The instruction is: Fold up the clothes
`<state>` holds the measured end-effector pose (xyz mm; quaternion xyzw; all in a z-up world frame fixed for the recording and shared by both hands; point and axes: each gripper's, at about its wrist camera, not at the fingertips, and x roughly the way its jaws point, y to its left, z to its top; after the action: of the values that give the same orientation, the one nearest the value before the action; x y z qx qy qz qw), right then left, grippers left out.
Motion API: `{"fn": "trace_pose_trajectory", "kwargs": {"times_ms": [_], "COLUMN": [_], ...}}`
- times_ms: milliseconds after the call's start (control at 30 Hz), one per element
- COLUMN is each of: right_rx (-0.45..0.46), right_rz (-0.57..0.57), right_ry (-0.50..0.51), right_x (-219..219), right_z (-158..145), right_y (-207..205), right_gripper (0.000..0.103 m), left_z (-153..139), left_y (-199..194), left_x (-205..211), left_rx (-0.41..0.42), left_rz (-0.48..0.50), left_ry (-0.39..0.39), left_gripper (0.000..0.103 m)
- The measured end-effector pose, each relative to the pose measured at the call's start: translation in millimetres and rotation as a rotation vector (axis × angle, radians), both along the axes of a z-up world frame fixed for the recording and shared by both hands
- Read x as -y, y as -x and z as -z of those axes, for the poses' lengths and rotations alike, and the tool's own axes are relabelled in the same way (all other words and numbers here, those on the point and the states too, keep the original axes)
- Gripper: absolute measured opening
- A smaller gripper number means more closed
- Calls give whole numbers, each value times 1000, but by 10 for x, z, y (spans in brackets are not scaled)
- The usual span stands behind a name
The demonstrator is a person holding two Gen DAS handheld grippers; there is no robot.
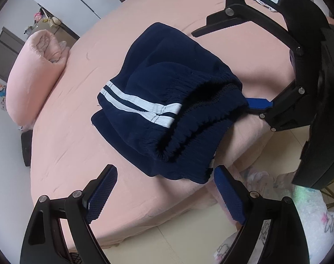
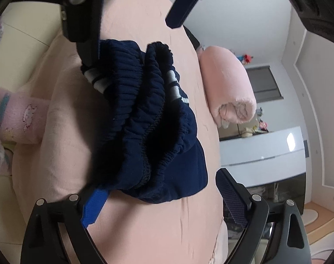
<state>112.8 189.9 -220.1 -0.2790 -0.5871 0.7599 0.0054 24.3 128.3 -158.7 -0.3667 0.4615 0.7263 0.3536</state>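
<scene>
Navy shorts [image 1: 167, 101] folded on pink bed [image 1: 79, 143], waistband toward both claws. Left claw [image 1: 164, 189] wide, empty, just beside. Right claw [image 2: 158, 200] wide, one finger under waistband, nearer.

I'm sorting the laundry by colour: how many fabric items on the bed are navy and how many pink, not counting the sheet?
Navy: 1, the folded shorts
Pink: 1, the rolled blanket
Total: 2
</scene>
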Motion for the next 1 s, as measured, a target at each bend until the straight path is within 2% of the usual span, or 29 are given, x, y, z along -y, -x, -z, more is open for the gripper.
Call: {"fn": "trace_pose_trajectory", "kwargs": {"times_ms": [100,167,233,300,467,567,633,733,833,933,1000], "right_rx": [37,79,128,138,143,219,257,258,249,228,215], "right_rz": [-46,-59,-73,-84,-52,-43,-29,-25,-15,-7,2], "right_ry": [-16,-30,-32,-33,31,58,106,170,228,247,269], "right_x": [17,48,69,75,49,36,12,-60,-152,-236,-245], "right_z": [20,55,106,164,140,-15,-174,-397,-560,-692,-743], "right_y": [-44,-54,-106,-159,-160,-58,10,69,103,161,185], "right_gripper": [82,69,43,35,33,31,30,30,30,30,30], "left_z": [9,15,26,26,14,-24,-85,-130,-119,-103,-100], "left_y": [16,27,33,32,8,-27,-27,-9,29,-32,-81], "left_x": [-1,1,2,10,-5,-9,-4,-13,-25,-35,-31], "left_rx": [-3,-8,-16,-15,-24,-26,-3,-4,14,-5,16], "left_rz": [-1,-8,-17,-17,-15,10,8,0,-34,-21,1], "left_ry": [3,12,26,24,13,-24,-83,-146,-175,-172,-178], "left_gripper": [90,90,90,90,90,90,91,91,91,91,91]}}
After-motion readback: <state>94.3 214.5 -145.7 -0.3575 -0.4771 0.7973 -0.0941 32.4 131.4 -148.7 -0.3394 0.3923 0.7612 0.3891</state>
